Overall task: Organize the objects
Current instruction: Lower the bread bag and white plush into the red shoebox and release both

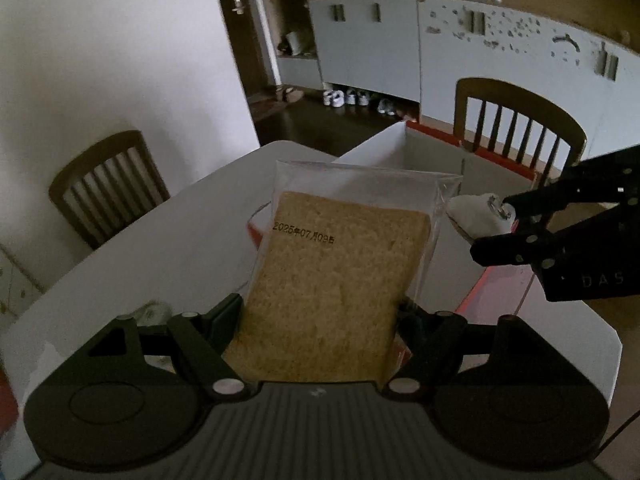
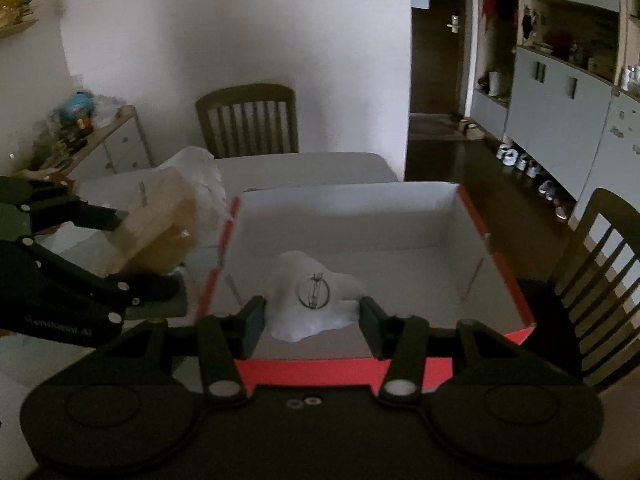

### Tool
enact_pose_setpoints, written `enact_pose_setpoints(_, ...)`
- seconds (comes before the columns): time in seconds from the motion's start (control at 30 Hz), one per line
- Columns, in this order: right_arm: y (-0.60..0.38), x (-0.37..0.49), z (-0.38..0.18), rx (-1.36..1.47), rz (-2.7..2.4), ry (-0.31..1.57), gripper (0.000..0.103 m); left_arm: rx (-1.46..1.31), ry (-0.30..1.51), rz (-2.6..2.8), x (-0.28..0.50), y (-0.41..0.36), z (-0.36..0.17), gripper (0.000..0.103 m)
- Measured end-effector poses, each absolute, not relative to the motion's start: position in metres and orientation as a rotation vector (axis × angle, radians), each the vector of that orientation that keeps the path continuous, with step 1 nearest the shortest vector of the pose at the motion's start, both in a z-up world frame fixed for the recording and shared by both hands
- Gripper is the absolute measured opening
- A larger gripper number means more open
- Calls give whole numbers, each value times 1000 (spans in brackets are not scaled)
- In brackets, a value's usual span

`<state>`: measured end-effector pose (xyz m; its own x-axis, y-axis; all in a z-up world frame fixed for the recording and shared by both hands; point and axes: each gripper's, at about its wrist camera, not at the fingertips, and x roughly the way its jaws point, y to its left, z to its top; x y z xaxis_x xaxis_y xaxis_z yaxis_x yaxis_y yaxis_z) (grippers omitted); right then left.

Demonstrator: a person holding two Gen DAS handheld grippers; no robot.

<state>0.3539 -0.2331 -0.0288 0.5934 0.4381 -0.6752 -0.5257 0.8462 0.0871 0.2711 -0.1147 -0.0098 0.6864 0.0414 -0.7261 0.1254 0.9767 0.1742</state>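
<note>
The bagged bread slice (image 1: 332, 276) is brown, sealed in clear plastic with a printed date, and the left claw (image 1: 320, 312) grips it by its lower edges, lifted above the white surface (image 1: 132, 240). To its right, the right claw (image 2: 312, 312) pinches a white soft pouch (image 2: 312, 296) with a metal ring, held over the open red-edged box (image 2: 496, 264).

- I see brown bread (image 1: 340, 280) in a clear bag, with a black date.
- My box (image 2: 496, 264) is red outside, white inside.
- The chair (image 2: 248, 120) is dark brown.
</note>
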Motion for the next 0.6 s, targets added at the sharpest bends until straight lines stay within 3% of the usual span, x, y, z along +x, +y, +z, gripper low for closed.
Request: enact_pose_setpoints(0.6, -245, 426, -81, -240, 534, 878, 50, 353, 935, -98, 371, -158, -63, 80)
